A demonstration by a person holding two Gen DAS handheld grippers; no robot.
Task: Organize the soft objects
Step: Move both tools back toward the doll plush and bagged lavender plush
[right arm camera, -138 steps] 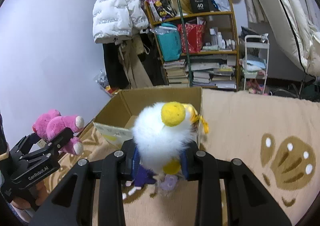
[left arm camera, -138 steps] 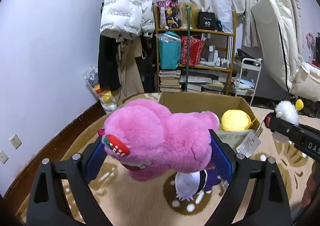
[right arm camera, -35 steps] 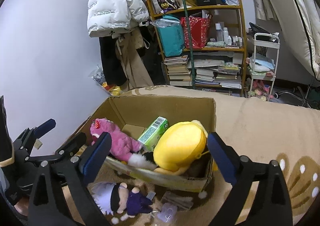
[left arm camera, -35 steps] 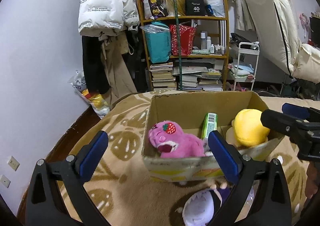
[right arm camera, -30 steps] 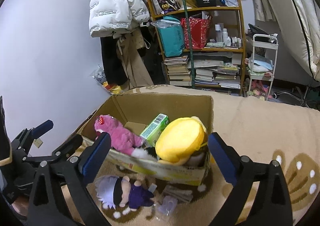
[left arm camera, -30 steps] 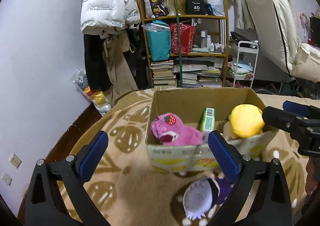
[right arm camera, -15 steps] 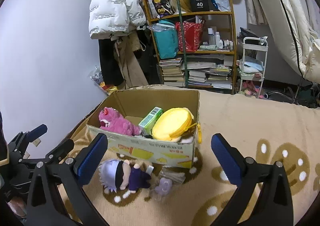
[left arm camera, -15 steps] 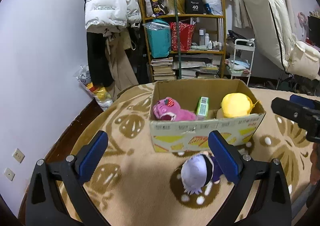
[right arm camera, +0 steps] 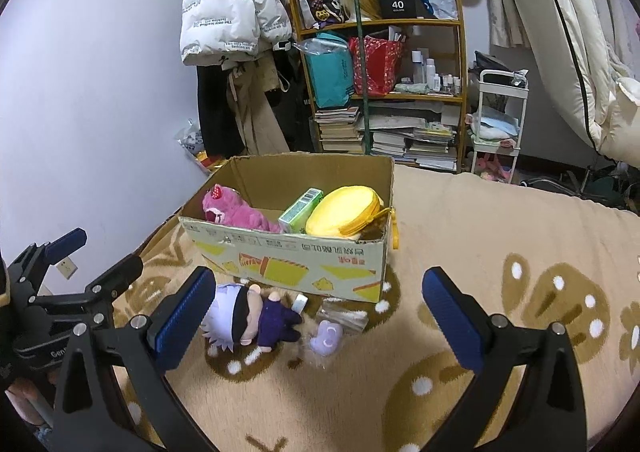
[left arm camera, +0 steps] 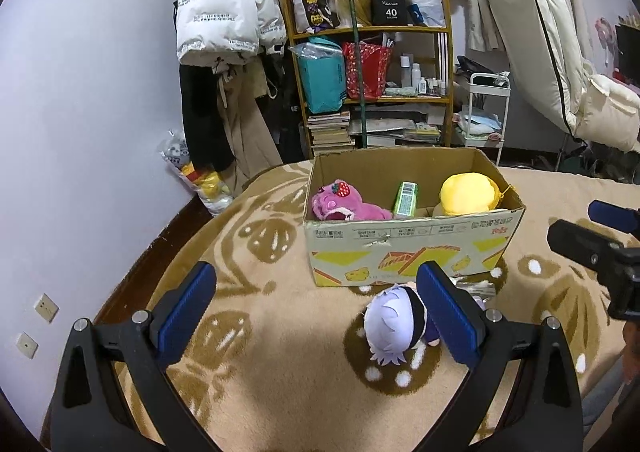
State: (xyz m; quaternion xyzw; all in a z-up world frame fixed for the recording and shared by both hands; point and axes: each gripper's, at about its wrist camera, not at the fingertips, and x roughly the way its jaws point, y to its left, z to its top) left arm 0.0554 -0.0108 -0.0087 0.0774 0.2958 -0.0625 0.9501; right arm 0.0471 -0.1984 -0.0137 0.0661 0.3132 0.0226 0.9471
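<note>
Two grippers are seen here, both spread wide with nothing held between the blue pads: the left gripper [left arm camera: 316, 308] at the near left part of the rug, the right gripper [right arm camera: 318, 310] further right. One cardboard box [right arm camera: 288, 258] is parked on the tan rug [right arm camera: 480, 244] towards its far edge, and three things can be counted inside it going left to right: one pink plush bear [right arm camera: 234, 212] with a strawberry on its head against the left wall, one green carton [right arm camera: 300, 211] propped up in the middle, and one round yellow plush [right arm camera: 344, 214] at the right end, its zipper cord draped over the box's right corner. Still outside, on the rug just in front of the box's near wall, one white-haired doll in dark purple clothes [right arm camera: 250, 318] is laid on its side, with one small lilac plush [right arm camera: 328, 336] just beside it to the right and a crinkly clear wrapper [right arm camera: 344, 316] near the box's bottom edge. In the left wrist view the doll [left arm camera: 396, 322] is partly blocked by the left gripper's right finger. Behind the rug, a white puffer jacket [right arm camera: 232, 16] is hung on the left, a packed wooden shelf [right arm camera: 384, 88] with bags and stacked books is stood in the middle, a small white trolley [right arm camera: 498, 120] to its right, and a cream mattress [right arm camera: 560, 32] is leaned at the far right. The wall on the left is plain lilac.
</note>
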